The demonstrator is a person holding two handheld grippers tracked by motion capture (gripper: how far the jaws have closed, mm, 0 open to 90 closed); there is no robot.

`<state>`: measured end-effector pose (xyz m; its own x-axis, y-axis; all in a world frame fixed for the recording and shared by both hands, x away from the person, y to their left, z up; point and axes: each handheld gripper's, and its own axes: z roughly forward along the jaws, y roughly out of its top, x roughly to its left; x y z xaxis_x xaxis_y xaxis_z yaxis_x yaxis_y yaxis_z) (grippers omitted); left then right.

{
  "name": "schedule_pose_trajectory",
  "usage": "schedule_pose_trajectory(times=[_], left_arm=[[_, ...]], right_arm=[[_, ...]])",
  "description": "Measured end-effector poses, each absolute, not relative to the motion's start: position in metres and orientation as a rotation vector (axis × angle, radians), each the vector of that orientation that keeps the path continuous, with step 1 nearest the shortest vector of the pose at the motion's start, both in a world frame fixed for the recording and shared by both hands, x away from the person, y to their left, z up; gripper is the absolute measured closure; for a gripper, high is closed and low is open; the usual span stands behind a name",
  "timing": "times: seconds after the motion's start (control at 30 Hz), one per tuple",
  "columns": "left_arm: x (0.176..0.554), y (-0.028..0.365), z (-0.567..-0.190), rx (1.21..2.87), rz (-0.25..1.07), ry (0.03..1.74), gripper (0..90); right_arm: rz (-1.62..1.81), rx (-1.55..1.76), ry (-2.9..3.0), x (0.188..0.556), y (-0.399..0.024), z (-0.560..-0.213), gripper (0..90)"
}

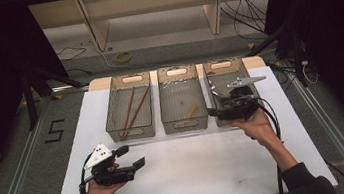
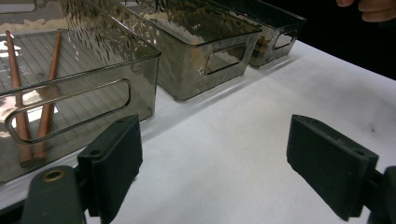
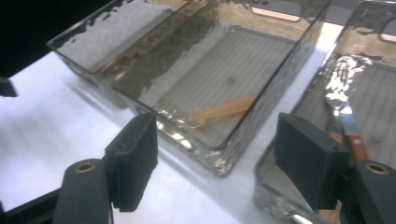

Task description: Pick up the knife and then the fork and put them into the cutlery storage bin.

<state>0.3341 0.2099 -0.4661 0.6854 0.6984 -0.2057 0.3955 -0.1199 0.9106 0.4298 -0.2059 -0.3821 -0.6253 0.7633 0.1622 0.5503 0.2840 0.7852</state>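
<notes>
- The right gripper [image 1: 216,102] hangs over the near end of the right-hand clear smoky plastic bin [image 1: 216,66], held from below by the person's right hand [image 1: 257,125].
- Its jaws stand wide apart and released, with nothing between the pads; in the right gripper view [image 3: 217,161] they straddle the gap between the middle bin and the right one.
- Inside the right-hand bin lies a metal fork with a reddish wooden handle [image 3: 343,116], flat on the ribbed floor, tines toward the far end, just beyond the right jaw and not touched by it.
- The middle clear smoky plastic bin [image 1: 169,122] holds a small pale wooden utensil [image 1: 191,110], lying at a slant near its front wall [image 3: 226,109].
- The left clear smoky plastic bin [image 1: 114,130] holds two long reddish-brown wooden chopsticks [image 1: 131,111], lying lengthwise and close together.
- The left gripper [image 1: 131,157] rests low over the white tabletop sheet [image 1: 194,169], well apart from the bins, in the person's left hand [image 1: 99,192].
- Its jaws are also spread and empty, with bare white sheet between them [image 2: 215,163].
- All three bins sit side by side across the far half of the sheet.
</notes>
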Motion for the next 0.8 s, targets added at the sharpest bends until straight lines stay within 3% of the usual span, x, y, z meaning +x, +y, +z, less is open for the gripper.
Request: schedule_pose_trajectory(times=[0.8], left_arm=[[0.334,0.209,-0.466,1.750,0.315,0.876,17.7]], right_arm=[[1.398,1.123,2.269,0.382,-0.208,-0.409,29.0]])
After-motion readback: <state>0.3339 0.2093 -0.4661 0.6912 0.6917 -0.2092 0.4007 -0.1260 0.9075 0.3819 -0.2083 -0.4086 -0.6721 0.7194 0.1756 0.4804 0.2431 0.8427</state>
